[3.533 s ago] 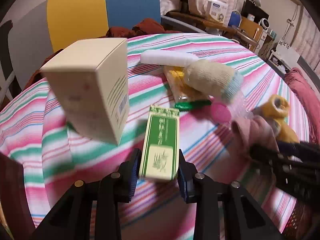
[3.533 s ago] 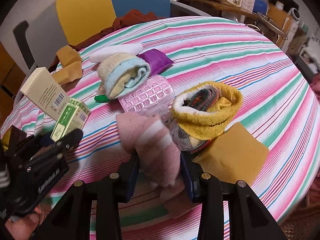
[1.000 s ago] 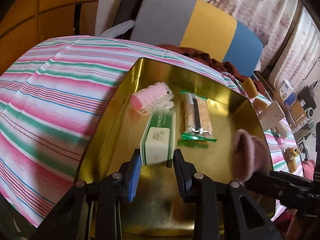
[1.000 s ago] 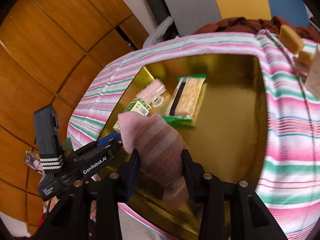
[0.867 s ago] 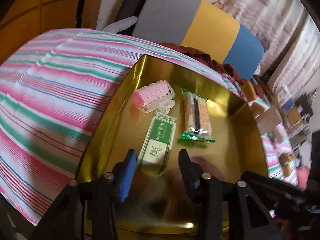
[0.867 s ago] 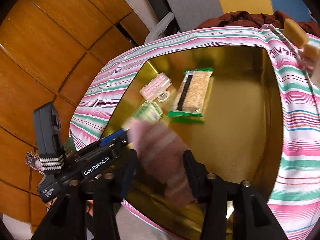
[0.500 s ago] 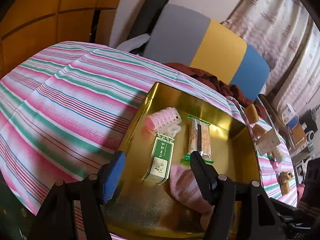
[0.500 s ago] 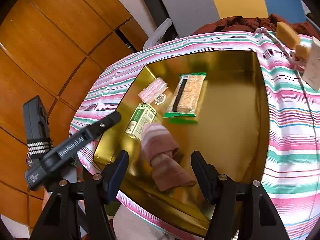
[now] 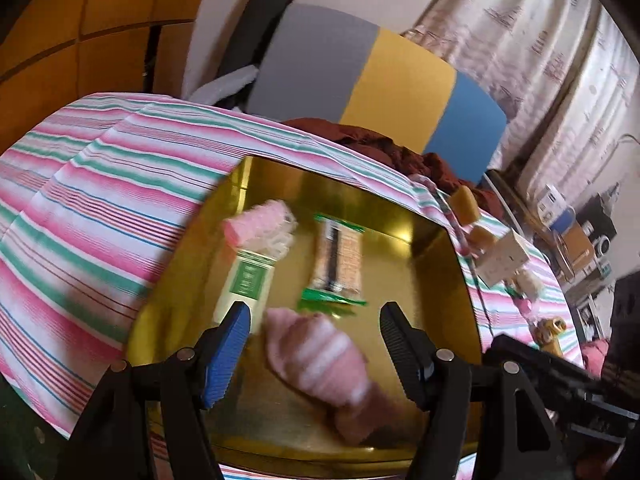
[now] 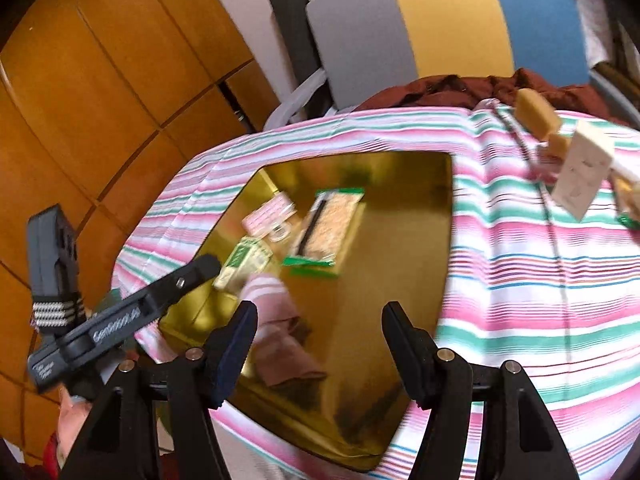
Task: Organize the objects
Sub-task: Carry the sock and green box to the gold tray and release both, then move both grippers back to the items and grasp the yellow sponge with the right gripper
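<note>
Both grippers spread, nothing pinched: left gripper (image 9: 314,322), right gripper (image 10: 319,322). Soft ribbed pink sock (image 9: 316,354) lies in the glossy gold rectangular tray (image 9: 436,248) on the striped-cloth desk (image 9: 92,200). Beside it: flat green-white carton (image 9: 246,280), crinkly snack packet (image 9: 336,260), bumpy pink roller (image 9: 258,222).

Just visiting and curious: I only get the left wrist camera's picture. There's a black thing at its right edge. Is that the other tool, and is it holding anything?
Observer: Yes. In the right wrist view the right tongs stand open and hold nothing. The pink sock lies below them in the gold tray.
Operator: What does my own tool look like from outside?
Observer: Behind the left tongs, its handle carries a black block wrapped with a striped band.
Operator: Is somebody holding it?
Observer: Yes, part of a hand shows under that handle, though it is blurred.
</note>
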The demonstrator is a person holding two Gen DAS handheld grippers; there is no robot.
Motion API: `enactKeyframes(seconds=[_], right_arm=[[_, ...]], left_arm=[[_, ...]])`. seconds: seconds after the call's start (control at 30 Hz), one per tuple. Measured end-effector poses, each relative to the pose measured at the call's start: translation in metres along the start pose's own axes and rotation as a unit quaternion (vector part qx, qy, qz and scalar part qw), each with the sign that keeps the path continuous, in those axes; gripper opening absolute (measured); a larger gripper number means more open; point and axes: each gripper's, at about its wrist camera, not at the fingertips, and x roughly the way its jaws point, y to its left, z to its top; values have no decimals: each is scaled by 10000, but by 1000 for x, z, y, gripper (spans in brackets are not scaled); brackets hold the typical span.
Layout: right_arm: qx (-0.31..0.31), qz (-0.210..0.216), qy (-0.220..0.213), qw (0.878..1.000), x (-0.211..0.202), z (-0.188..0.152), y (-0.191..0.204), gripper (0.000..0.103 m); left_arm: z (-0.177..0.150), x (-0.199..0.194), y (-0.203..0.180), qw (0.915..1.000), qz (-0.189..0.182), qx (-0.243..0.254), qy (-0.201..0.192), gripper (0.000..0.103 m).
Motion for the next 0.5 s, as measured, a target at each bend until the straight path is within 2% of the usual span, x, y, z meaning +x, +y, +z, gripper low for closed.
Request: enactKeyframes(seconds=[0.2,0.5], right_arm=[[168,-198,-133,9996,-16,2,-28,66],[516,-446,-205,9975,-32,-4,-70,66]], left_arm=[[-5,11,-26,9991,-82,335,237,68],[-11,18,-59,9968,-238,662,377,68]])
